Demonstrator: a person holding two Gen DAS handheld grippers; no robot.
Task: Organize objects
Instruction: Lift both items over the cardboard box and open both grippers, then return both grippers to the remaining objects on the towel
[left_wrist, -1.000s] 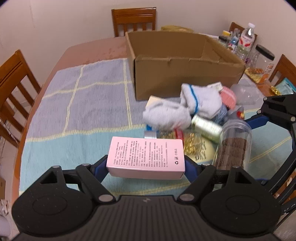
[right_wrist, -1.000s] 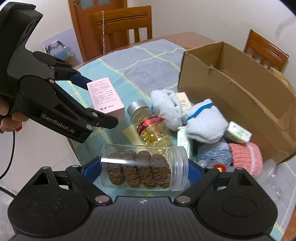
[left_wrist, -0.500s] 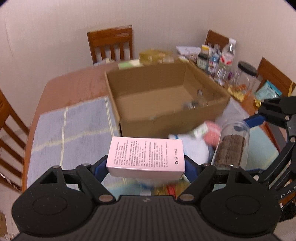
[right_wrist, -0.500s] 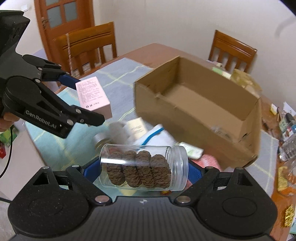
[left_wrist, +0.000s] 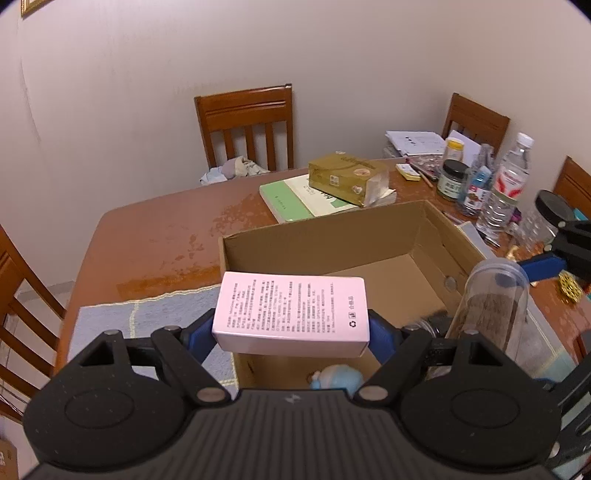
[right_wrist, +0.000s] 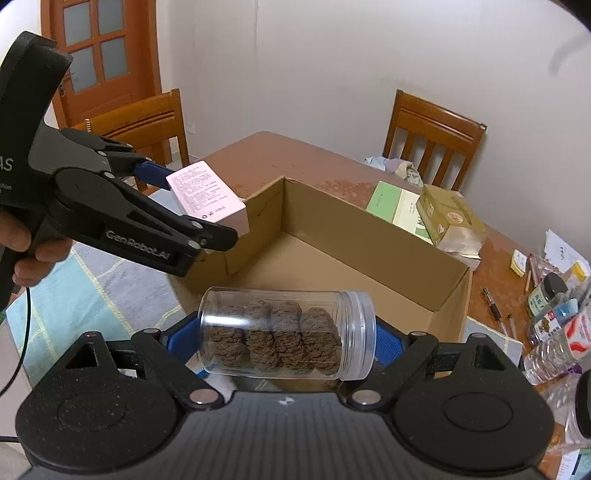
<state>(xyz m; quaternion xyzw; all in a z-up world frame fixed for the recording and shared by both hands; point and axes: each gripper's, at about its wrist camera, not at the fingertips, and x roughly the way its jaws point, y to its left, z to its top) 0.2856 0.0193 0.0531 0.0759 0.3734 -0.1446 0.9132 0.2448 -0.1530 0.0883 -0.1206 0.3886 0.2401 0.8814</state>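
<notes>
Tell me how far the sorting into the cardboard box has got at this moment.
Done: little shows; the cardboard box looks nearly empty. In hand: the left gripper clamps a pink carton and the right gripper a clear jar, both over the box's near side. Left: releasing both; a light blue item lies outside the box's near wall.

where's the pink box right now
The pink box is clamped in the left gripper, held in the air over the near left corner of the open cardboard box; the right wrist view shows it upper left.
</notes>
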